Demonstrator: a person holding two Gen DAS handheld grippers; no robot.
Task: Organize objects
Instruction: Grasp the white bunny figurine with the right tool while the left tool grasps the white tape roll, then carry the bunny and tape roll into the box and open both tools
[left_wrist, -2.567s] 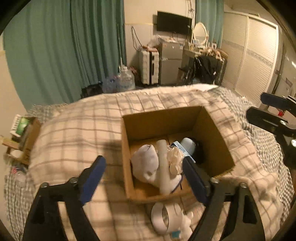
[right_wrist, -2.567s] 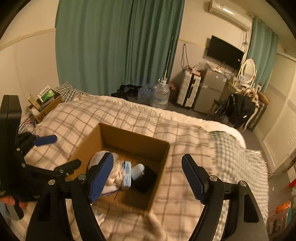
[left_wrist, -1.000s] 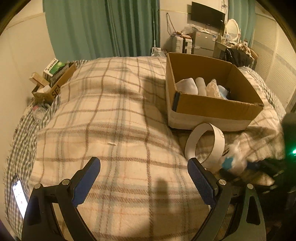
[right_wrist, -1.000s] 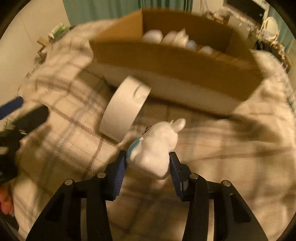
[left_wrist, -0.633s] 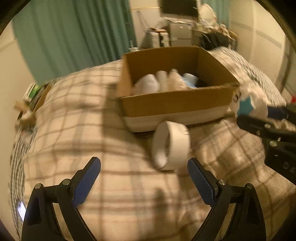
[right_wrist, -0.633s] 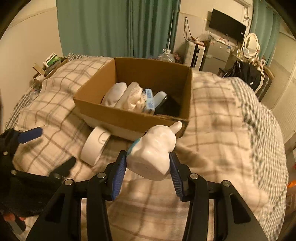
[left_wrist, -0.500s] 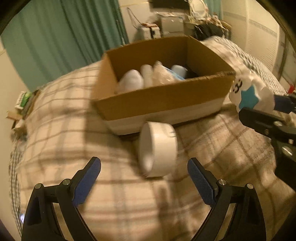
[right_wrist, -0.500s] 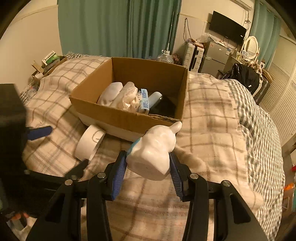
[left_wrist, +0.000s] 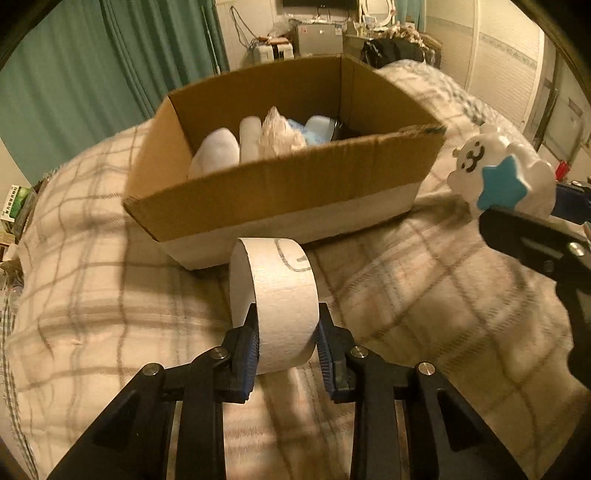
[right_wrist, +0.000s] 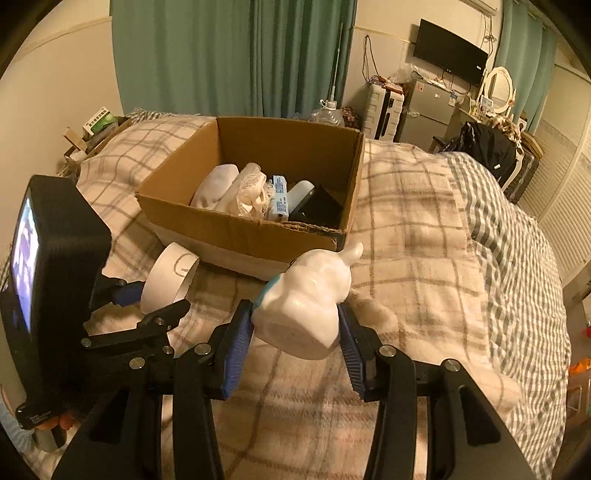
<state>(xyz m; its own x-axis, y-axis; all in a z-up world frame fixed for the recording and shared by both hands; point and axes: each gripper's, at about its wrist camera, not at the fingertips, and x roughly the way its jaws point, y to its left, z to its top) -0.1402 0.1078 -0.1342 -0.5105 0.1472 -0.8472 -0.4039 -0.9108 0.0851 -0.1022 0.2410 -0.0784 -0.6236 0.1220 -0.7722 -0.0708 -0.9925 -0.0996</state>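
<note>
Plaid blanket (left_wrist: 110, 295) covers bed; teal curtains (right_wrist: 221, 55) behind.

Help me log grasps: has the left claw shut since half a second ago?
Yes. The left claw, wide open before, now clamps the white tape roll in front of the brown cardboard box.

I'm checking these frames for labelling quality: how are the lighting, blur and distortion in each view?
Left wrist view: warm dim light, strong fisheye bending, cardboard box and tape roll slightly soft. Right wrist view: same amber cast, white animal figurine sharp, dark vignette corners.
</note>
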